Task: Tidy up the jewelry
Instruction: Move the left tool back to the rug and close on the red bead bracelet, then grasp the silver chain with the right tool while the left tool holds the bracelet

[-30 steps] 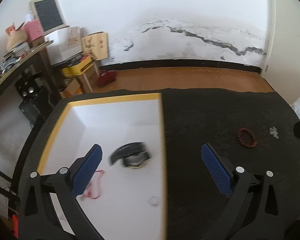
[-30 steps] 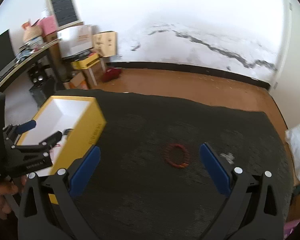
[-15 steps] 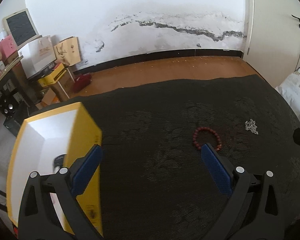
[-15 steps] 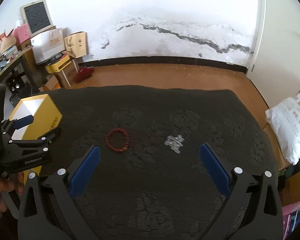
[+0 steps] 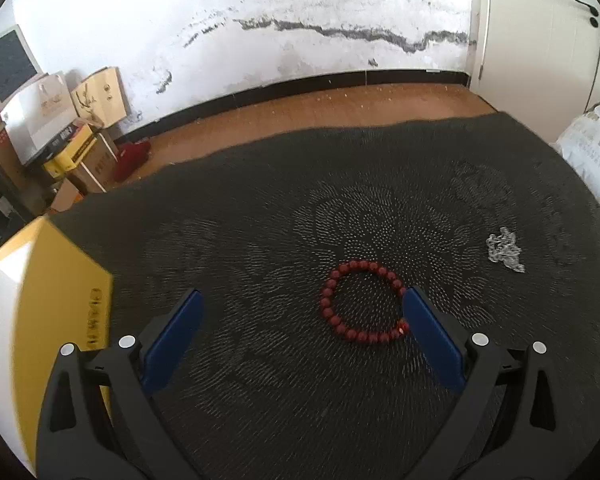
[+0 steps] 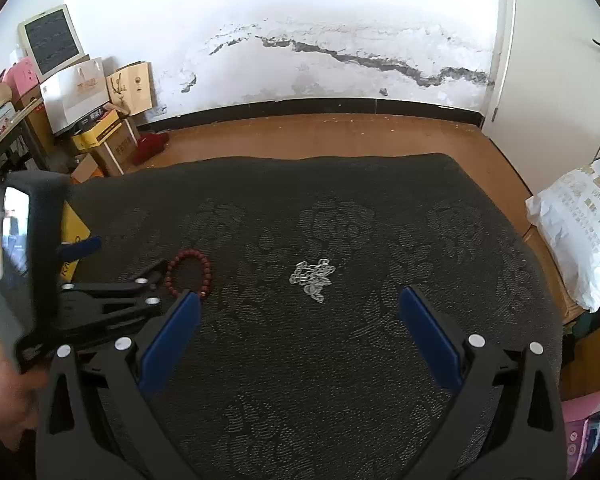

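Left wrist, change: a second ago your left tongs (image 5: 298, 312) looked down into the yellow box (image 5: 40, 320) with the watch and pink chain inside; that box has slid to the left edge and only its outer wall and a strip of white lining show.
Left wrist, bracelet: the red bead bracelet (image 5: 363, 301), far off to the right a second ago, now lies flat on the dark patterned cloth (image 5: 260, 220) just ahead of the right blue finger, its near-right beads beside that fingertip. It is a closed ring, slightly wider across than deep, with no end pointing anywhere.
Left wrist, chain: the silver chain (image 5: 505, 249) sits in a heap further right, well apart from the bracelet, its long axis running from upper left to lower right.
Left wrist, tongs: your left tongs are spread wide and hold nothing.
Right wrist, change: you have swung right; the bracelet, between the fingers a second ago, is now beyond the left one.
Right wrist, chain: the silver chain (image 6: 313, 275) lies ahead, between the two blue fingers but beyond their tips.
Right wrist, bracelet: the bracelet (image 6: 189, 272) lies at the tips of the left tongs (image 6: 132, 276).
Right wrist, tongs: your right tongs (image 6: 298, 312) are spread wide, nothing between them.
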The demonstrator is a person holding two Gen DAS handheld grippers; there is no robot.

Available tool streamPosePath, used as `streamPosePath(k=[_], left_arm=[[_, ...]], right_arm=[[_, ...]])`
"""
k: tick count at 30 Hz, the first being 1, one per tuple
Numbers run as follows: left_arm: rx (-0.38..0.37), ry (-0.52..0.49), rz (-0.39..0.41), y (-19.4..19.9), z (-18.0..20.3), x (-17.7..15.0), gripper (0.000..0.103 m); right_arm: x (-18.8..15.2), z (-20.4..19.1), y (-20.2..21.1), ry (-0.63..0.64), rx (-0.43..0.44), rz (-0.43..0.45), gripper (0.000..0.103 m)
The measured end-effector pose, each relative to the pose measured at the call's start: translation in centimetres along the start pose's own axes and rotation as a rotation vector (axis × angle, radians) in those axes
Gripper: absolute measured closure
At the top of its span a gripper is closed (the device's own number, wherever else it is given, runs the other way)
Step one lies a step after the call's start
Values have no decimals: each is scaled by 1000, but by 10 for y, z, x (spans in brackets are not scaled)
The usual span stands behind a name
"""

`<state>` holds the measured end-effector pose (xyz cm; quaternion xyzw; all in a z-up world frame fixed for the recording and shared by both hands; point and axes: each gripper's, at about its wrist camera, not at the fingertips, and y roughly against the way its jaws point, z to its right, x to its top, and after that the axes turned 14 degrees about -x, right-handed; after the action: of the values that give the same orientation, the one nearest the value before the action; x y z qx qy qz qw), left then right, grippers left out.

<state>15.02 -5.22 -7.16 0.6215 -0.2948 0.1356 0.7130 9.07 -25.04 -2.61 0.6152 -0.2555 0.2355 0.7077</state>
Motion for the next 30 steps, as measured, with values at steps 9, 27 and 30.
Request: streamPosePath(k=[9, 27, 30], left_arm=[[-50, 38, -17, -36, 0, -3, 6], [-90, 45, -23, -46, 2, -6, 75], [-93, 61, -27, -44, -2, -6, 88]], right_arm=[[-5, 6, -7, 2, -1, -16, 7], [-6, 0, -18, 16, -13, -36, 7], [-7, -1, -21, 21, -13, -40, 7]])
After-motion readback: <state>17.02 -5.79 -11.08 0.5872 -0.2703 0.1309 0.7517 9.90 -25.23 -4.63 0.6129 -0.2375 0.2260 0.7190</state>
